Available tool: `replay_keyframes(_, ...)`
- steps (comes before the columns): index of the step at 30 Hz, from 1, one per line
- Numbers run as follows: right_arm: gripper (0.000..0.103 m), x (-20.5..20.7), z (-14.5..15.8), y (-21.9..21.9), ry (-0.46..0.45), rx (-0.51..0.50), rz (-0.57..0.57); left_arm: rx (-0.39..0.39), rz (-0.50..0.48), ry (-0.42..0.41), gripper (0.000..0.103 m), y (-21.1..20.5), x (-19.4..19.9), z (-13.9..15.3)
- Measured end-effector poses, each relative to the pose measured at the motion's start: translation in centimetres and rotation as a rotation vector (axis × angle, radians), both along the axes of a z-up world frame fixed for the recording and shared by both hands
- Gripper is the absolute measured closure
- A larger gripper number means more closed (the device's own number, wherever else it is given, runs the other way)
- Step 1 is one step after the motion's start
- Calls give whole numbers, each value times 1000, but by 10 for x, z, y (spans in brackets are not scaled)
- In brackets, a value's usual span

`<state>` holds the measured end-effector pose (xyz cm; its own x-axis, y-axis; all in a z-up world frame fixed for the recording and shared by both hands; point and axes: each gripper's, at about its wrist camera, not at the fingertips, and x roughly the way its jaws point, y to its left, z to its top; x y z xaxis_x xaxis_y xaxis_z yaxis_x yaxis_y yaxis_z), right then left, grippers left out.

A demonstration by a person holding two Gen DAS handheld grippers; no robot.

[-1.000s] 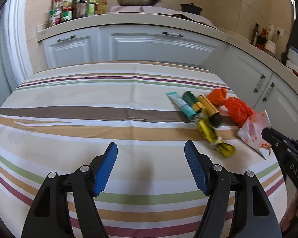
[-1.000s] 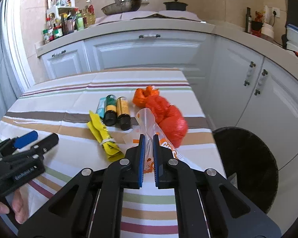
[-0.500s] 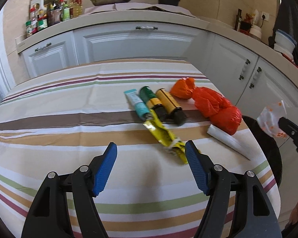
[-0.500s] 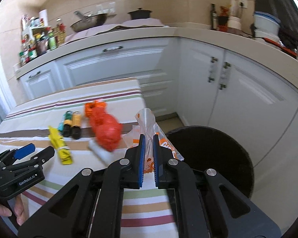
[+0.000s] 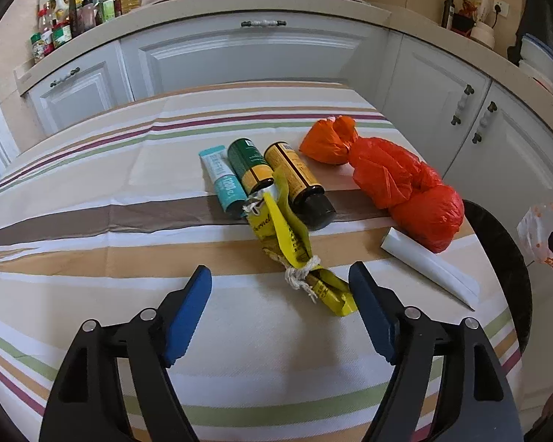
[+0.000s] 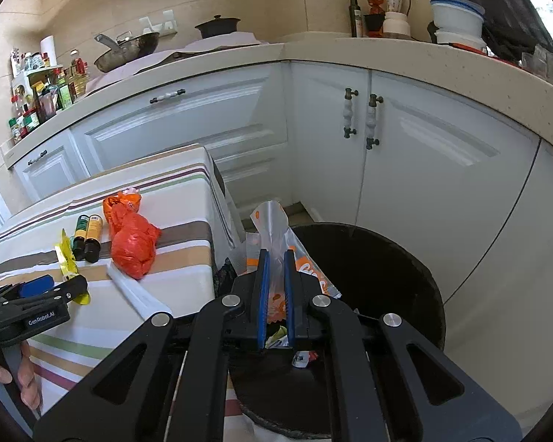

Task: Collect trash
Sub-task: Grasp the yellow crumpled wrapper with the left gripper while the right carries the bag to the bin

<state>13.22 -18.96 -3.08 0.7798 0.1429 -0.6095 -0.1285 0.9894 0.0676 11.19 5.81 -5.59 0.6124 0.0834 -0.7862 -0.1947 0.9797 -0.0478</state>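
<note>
My right gripper [image 6: 275,258] is shut on a clear plastic wrapper with orange print [image 6: 276,232], held over the black trash bin [image 6: 398,258] beside the table. A few scraps lie in the bin. My left gripper [image 5: 280,280], its jaws opening, hovers low over the striped table; the tail of a yellow wrapper tied with string [image 5: 295,254] lies just ahead, close to the right finger, untouched. Past it lie a teal tube [image 5: 223,180], a green bottle [image 5: 249,165], a yellow bottle [image 5: 295,180], an orange-red plastic bag [image 5: 394,180] and a white strip [image 5: 427,265].
The striped tablecloth [image 5: 92,199] covers the table; its right edge drops off next to the bin [image 5: 505,254]. White cabinets [image 6: 405,140] and a counter with bottles, a pan and a pot wrap round behind. A person's hand [image 6: 25,379] holds the left gripper.
The right gripper has carried the printed wrapper off the table's edge to above the bin. The left gripper has slid right toward the yellow wrapper and its jaws stand a little wider.
</note>
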Motion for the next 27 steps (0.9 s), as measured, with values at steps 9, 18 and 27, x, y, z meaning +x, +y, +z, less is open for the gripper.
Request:
replay_keyframes(9, 95, 0, -1, 0, 2, 1, 0, -28, -10, -11, 44, 4, -1, 1)
replay_keyframes(18, 95, -3, 1, 5, -5, -1, 8, -37, -50, -17, 88, 13, -9, 3)
replay_keyframes(27, 95, -10, 6, 7, -13, -3, 13, -38, -50, -54, 90, 18, -29, 13)
